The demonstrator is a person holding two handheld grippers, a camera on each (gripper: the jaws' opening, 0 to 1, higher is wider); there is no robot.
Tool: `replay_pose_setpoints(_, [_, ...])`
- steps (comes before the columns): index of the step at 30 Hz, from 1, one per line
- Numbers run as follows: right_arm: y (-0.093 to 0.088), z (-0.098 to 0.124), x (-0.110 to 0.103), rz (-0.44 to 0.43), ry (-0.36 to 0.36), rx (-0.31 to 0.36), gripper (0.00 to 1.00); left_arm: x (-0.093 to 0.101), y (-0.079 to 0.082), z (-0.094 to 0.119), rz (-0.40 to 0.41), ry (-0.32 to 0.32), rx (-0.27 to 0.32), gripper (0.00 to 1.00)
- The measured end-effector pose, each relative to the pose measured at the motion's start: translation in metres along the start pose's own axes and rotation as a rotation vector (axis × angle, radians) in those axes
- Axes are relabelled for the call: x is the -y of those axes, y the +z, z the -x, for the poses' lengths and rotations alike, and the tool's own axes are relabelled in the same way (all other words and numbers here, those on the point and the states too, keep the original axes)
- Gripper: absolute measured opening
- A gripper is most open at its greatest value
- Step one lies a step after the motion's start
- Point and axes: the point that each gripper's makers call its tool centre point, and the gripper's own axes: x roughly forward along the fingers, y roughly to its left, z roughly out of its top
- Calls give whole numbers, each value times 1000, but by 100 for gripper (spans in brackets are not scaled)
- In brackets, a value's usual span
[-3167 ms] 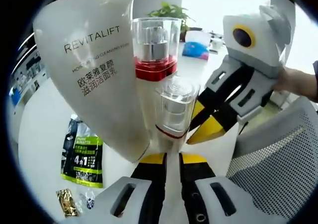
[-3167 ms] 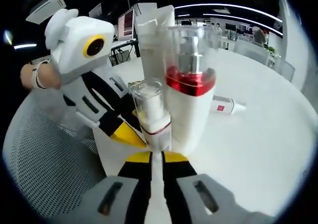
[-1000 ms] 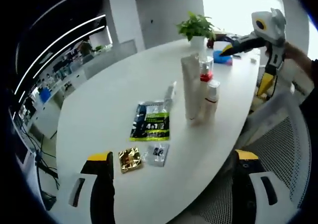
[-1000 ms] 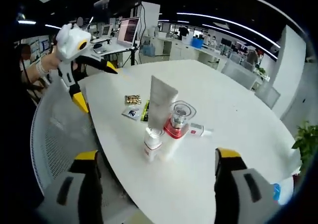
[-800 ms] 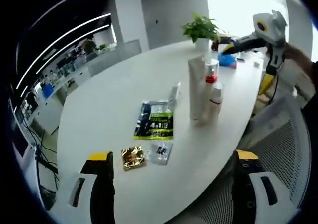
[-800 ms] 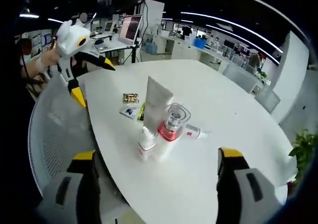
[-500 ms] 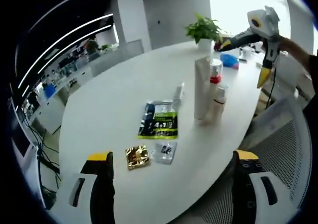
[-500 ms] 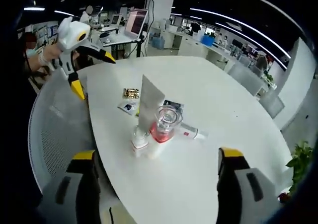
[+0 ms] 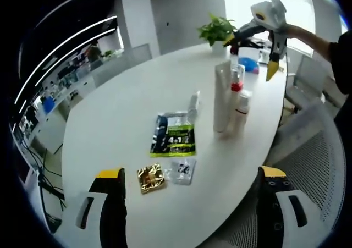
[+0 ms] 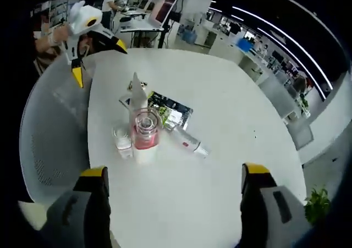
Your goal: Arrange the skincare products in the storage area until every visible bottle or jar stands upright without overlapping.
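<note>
Three products stand upright together near the table edge: a white tube (image 9: 221, 97), a clear-capped pump bottle with a red collar (image 9: 236, 83) and a small spray bottle (image 9: 241, 108). From above they appear as tube (image 10: 137, 97), pump bottle (image 10: 145, 135) and spray bottle (image 10: 123, 141). A small tube (image 9: 193, 104) (image 10: 188, 141) lies flat beside a green sachet pack (image 9: 173, 135). My left gripper (image 9: 191, 173) is open, well back from them; it also hangs open at the table's end (image 10: 98, 62). My right gripper (image 10: 176, 172) is open high above the table, and open beyond the bottles (image 9: 250, 55).
A gold sachet (image 9: 150, 177) and a clear sachet (image 9: 181, 170) lie near the green pack (image 10: 170, 109). A potted plant (image 9: 217, 28) and a blue item (image 9: 250, 64) sit at the far end of the white table (image 9: 126, 94). Mesh chairs (image 9: 308, 171) (image 10: 49, 132) flank the table edge.
Both grippers have let go of the bottles, opened wide and drawn far back. Over the last second the right gripper has risen, so its view looks down on the group.
</note>
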Motion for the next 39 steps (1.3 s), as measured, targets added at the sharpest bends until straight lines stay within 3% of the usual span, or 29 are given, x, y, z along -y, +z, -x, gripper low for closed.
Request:
replay_pose_setpoints(1, [-1,-6,1,43,24,4,100,-1,1,0,2,3,5,97])
replay_pose_setpoints(7, [-15,-33,10,63,66,-53,100,-4,3,1,2,-2,7,97])
replay_pose_setpoints(17, [-21,-81,32,188,129,-55,100,-7,2,2,14,4,5,97])
replay_pose_setpoints(20, [-22,-97,42,242,122,-65,90,-9,1,2,19,10,6,97])
replay_pose_setpoints(23, [-22,-111,42,272,162,-59,82,-10,-2,1,33,14,2,97])
replay_pose_setpoints(24, [-23,-116,44,295,170,-70,75,-10,-3,1,36,14,1,97])
replay_pose_setpoints(31, [-31,-142,51,381,229,-130,54,-5,-7,-5,73,0,-1,97])
replay_pose_setpoints(35, [-37,-157,54,393,269,-159,45,-5,-6,-9,77,-6,-1,97])
replay_pose_setpoints(39, [-44,-168,58,477,302,-215,39,-4,-6,-12,70,-20,-8,97])
